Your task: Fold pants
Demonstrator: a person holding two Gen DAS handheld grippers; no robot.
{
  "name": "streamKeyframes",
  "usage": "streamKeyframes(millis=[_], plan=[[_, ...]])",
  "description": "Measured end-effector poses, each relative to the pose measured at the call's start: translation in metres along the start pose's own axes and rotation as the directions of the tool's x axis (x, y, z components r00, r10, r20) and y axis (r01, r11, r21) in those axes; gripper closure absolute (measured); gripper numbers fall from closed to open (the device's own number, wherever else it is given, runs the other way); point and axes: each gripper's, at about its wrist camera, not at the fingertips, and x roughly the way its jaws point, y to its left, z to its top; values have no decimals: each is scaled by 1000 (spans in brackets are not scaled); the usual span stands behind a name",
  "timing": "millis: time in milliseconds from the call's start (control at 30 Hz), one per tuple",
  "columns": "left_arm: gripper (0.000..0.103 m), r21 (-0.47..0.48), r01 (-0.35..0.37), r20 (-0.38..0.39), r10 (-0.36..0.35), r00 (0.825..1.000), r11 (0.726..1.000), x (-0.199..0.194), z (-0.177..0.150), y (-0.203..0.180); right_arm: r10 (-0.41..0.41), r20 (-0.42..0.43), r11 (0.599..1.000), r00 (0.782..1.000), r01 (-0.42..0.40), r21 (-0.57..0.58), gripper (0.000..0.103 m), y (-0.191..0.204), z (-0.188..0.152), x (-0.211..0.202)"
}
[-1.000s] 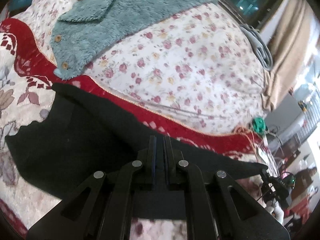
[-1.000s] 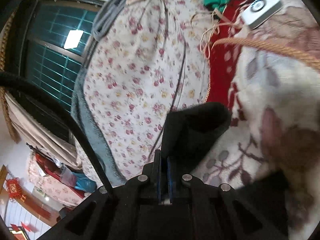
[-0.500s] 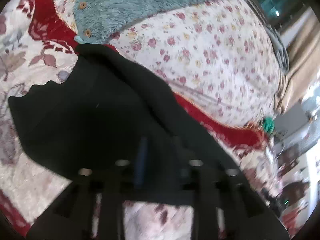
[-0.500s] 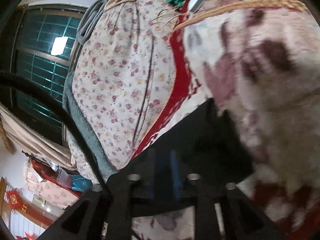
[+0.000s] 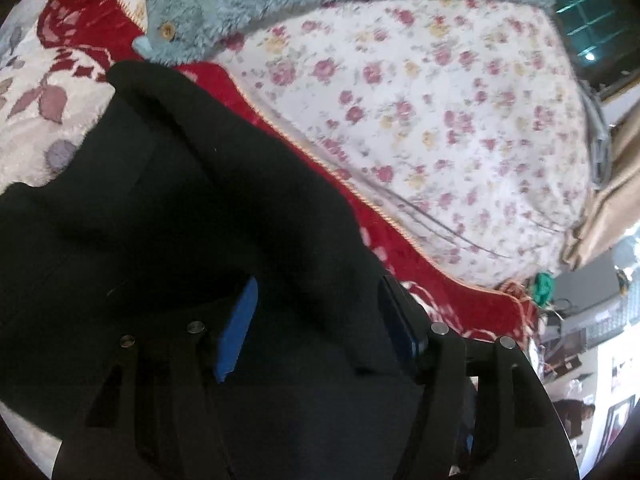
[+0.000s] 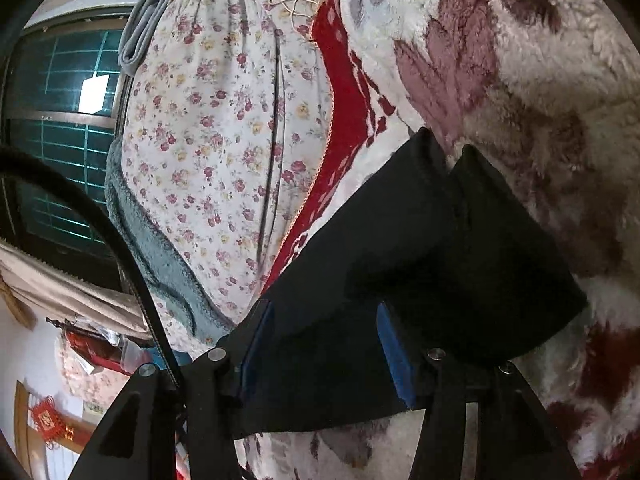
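Note:
The black pants (image 5: 168, 208) lie on a plush white-and-red floral blanket (image 5: 36, 120). In the left wrist view my left gripper (image 5: 316, 304) is open, its blue pads spread wide just over the black cloth, holding nothing. In the right wrist view the pants' leg end (image 6: 420, 240) lies folded double on the blanket (image 6: 540, 60), two hem corners pointing away. My right gripper (image 6: 324, 328) is open too, blue pads apart just above that cloth.
A floral-print quilt (image 5: 420, 112) bulges behind the pants, with a teal fleece jacket (image 5: 280, 4) lying on it. A red blanket border (image 6: 344, 120) runs between quilt and pants. A barred window (image 6: 52, 120) and curtains stand beyond.
Both grippers were shut on the pants and carried them across the blanket. Now both have opened and the cloth lies released, folded over itself.

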Motion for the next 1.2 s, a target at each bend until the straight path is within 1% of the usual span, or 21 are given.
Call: streamKeyframes(millis=[100,167,267,367,400,433,467,500,533,567,633,667,800,933,1033,1100,1133,1167,1200], plan=[[41,-14,-33,-30,33,999,999,22,3,-3,-2,3,1000,1000,2,19,51,-4,1,2],[41,-21,-40,-51,39,998,999,35,4,-5,-1,13,999,1000,1,39,51,-7,2,4],[41,7,-48,-39,48,998,999,45,5,-15,9,42,997,999,-12,73,51,-10,7,7],[41,18,-18,-45,19,999,1000,55,9,-21,-15,55,997,998,10,82,51,-7,15,16],[44,26,-13,-49,14,999,1000,58,10,-23,-20,55,998,998,16,65,53,-5,17,19],[52,40,-12,-55,14,998,999,62,10,-24,-31,56,999,998,29,39,62,-2,20,23],[76,62,-23,-68,27,997,998,66,11,-26,-46,55,999,997,44,27,76,-2,21,27],[92,80,-38,-86,44,995,996,69,12,-28,-47,50,998,998,45,39,85,-6,23,31],[92,79,-32,-96,40,995,996,70,12,-28,-27,51,997,998,24,67,97,-11,24,33],[93,75,-23,-97,30,995,997,68,13,-27,6,60,996,998,-11,89,98,-14,24,32],[94,86,8,-90,0,996,996,56,16,-31,37,73,998,997,-41,57,98,-5,26,26],[96,98,20,-75,-13,997,995,47,17,-34,52,76,998,996,-54,20,98,5,27,21],[96,156,62,-30,-58,998,986,10,17,-56,91,86,994,992,-84,-76,98,37,34,9],[96,176,109,-7,-110,994,978,-23,9,-67,143,107,983,984,-128,-133,98,61,36,-13],[96,208,143,13,-148,989,968,-49,-5,-68,168,127,977,978,-148,-154,98,67,30,-38],[96,236,142,25,-152,988,961,-60,-22,-64,157,137,976,978,-133,-171,98,64,24,-55],[96,253,126,25,-137,990,959,-60,-33,-61,145,141,978,979,-120,-170,98,59,21,-60],[96,279,91,27,-102,994,956,-55,-48,-56,125,141,983,982,-103,-152,98,48,17,-64],[96,296,65,31,-77,997,953,-51,-58,-52,99,125,989,987,-83,-126,98,34,13,-62]])
